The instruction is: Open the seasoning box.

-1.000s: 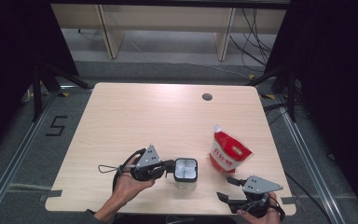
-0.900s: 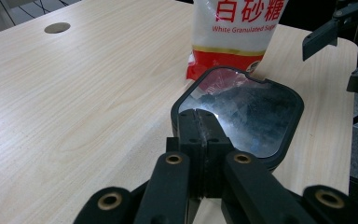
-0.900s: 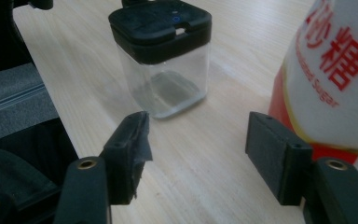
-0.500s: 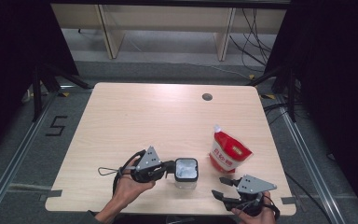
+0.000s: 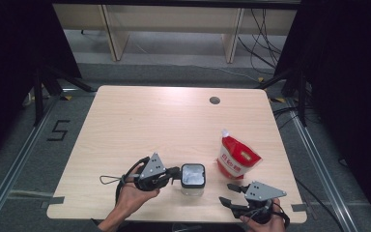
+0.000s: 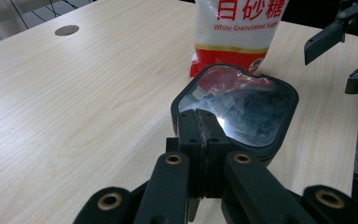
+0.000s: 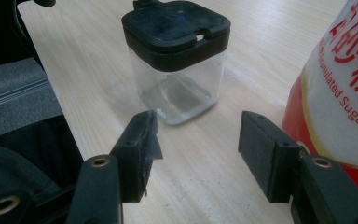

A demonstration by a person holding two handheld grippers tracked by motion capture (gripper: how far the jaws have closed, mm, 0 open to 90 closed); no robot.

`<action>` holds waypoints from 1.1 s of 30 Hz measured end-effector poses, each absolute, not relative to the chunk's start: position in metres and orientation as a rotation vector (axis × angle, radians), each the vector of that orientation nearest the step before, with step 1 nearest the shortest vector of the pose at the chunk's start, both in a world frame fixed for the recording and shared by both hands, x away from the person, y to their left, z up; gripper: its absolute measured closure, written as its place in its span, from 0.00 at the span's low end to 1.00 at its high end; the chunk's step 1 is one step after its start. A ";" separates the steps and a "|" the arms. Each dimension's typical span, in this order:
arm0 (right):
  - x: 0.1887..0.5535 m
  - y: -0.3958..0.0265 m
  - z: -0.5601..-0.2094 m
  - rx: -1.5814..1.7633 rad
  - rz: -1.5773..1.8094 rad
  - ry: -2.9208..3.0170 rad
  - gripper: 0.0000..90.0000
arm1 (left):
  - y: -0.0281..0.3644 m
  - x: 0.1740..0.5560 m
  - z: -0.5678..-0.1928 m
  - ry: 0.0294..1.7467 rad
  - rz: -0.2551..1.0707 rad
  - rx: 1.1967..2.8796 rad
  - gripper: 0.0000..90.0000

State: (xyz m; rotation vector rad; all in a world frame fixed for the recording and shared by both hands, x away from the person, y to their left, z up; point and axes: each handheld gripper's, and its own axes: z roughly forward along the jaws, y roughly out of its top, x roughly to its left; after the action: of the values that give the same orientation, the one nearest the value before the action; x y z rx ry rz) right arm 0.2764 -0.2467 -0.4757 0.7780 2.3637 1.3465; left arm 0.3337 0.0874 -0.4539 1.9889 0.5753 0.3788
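Note:
A clear square jar (image 5: 192, 179) with a black lid (image 6: 242, 107) stands near the table's front edge. My left gripper (image 5: 176, 173) lies level at its left, jaws shut, tips against the lid's rim (image 6: 200, 123); whether they pinch part of the lid I cannot tell. My right gripper (image 5: 226, 193) hovers right of the jar (image 7: 177, 56), open (image 7: 196, 135). Its jaws have just been closing, with nothing between them. A red and white sugar bag (image 5: 236, 159) stands behind the right gripper (image 6: 340, 60).
The light wooden table (image 5: 149, 121) has a round cable hole (image 5: 215, 100) at the back right. The sugar bag (image 7: 340, 84) rises close beside the right gripper's right jaw. Dark floor and desk legs lie beyond the table.
The right gripper has shifted a little left toward the jar, and its jaws stand narrower than before. The left gripper, jar and bag have stayed put.

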 end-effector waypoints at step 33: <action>0.291 -0.215 -0.463 0.671 1.361 2.355 0.83 | 0.093 0.333 -0.460 0.618 0.350 1.954 0.99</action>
State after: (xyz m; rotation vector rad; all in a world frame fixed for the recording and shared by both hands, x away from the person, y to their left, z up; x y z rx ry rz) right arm 0.2913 -0.2152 -0.4630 0.6706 2.3553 1.3608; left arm 0.3333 0.0927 -0.4598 1.9537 0.6177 0.3504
